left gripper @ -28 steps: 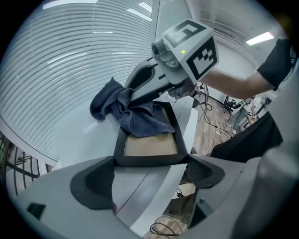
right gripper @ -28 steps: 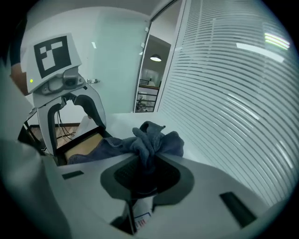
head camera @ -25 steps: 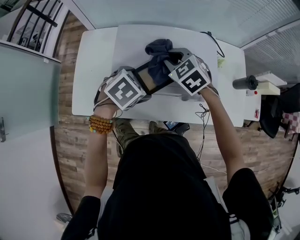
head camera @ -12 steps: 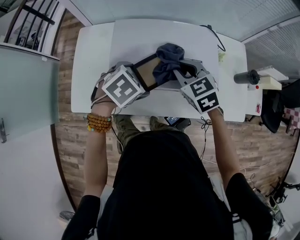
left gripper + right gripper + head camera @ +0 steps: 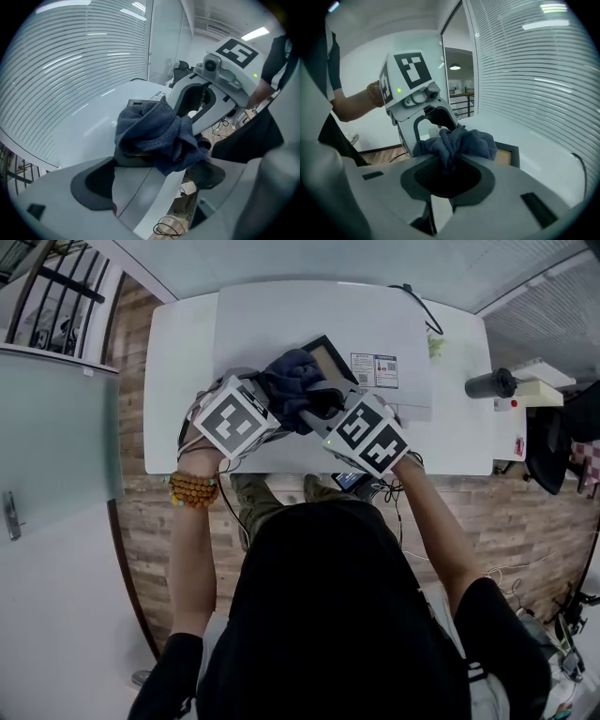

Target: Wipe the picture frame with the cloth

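The white table (image 5: 187,352) carries the dark-edged picture frame with a tan panel (image 5: 333,360), and the frame's near end seems to be clamped between the left gripper's (image 5: 150,176) fingers. The crumpled dark blue cloth (image 5: 289,381) covers the frame's near half. It is bunched between the right gripper's (image 5: 446,172) fingers, which are easing open. Wiping well likely needs a firm pinch, flat pressure and strokes toward the frame's far corner, clear of the left gripper just beside it. A printed white sheet (image 5: 375,369) touches the frame's right side and a black cylinder (image 5: 487,383) stands well right of it. Neither obstructs.
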Motion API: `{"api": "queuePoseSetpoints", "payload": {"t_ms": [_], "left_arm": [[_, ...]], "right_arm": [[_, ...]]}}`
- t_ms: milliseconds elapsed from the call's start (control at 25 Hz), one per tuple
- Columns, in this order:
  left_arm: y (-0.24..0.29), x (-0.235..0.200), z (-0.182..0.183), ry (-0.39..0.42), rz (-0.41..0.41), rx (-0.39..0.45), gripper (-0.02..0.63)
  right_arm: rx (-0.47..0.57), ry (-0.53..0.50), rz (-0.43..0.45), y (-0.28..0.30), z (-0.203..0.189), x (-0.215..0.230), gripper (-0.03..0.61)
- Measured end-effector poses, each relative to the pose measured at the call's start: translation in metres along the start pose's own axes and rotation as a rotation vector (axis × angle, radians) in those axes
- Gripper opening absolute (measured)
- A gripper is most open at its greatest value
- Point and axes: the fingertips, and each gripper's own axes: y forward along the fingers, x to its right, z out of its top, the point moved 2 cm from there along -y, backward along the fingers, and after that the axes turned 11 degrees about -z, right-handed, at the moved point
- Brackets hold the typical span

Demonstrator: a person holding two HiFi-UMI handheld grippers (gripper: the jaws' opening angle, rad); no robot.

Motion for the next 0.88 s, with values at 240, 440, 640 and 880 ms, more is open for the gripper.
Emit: {"api": "queuePoseSetpoints", "payload": {"t_ms": [240,440,640,880], "left_arm": [[-0.001,0.0,-0.001,-0.007,-0.006,0.044,0.492],[0.0,-0.002,-0.001,-0.018,0.009,0.023,0.492],[0.002,-0.002,0.004,-0.049,0.023,0.061,0.492],[0.001,-0.002,0.002,-0.058,0.014,0.046,0.492]], "right_arm": [[0.17,0.163,-0.094,-0.041,0.034,0.073,0.06],[0.053,0.042,-0.231,0.0,0.044,0.129,0.064],[-0.06,-0.022,-0.287,0.031,0.02,0.125,0.063],[-0.041,-0.037,-0.334,0.015,0.008,0.111,0.061]]}}
